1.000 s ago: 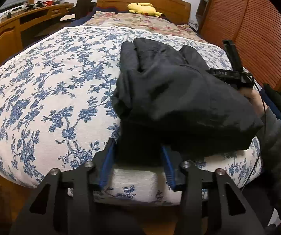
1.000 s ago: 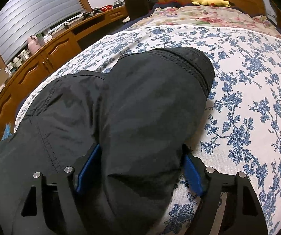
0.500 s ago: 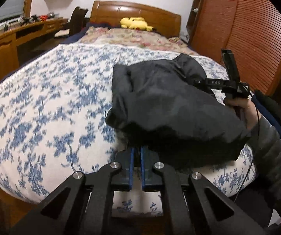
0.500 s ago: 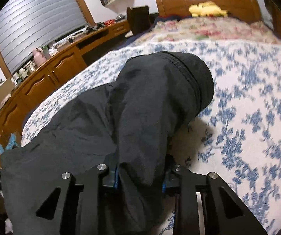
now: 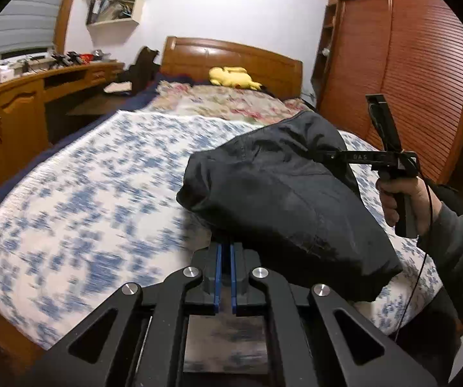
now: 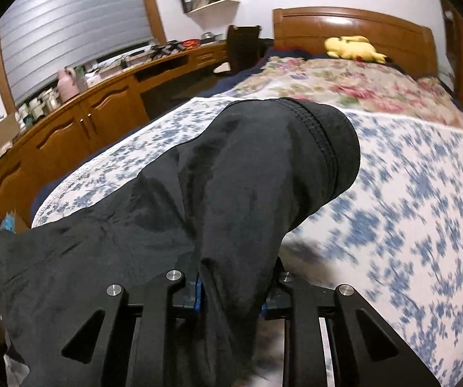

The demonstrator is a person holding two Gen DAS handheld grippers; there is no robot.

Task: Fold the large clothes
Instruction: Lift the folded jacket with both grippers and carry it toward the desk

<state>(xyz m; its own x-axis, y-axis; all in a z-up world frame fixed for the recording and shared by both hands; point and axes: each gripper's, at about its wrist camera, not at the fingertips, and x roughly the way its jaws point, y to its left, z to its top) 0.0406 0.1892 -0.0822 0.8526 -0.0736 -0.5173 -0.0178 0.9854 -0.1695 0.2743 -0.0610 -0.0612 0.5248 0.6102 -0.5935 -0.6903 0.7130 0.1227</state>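
Left gripper (image 5: pixel 225 258) pinched nearly closed on near edge of bundled black nylon garment (image 5: pixel 283 193). Right gripper (image 6: pixel 231 285) clamped on thick fold of same. Garment lifted above blue-floral white bedspread (image 5: pixel 86 177); roughly folded, placing left. Yellow plush toy (image 5: pixel 231 77) by headboard.

Two low, close fisheye views from the foot of a bed.
Each looks up the bed (image 5: pixel 80 174) toward the headboard (image 6: pixel 353 22), one left, one right; both share the dark garment (image 5: pixel 283 193) and yellow plush (image 5: pixel 231 76).
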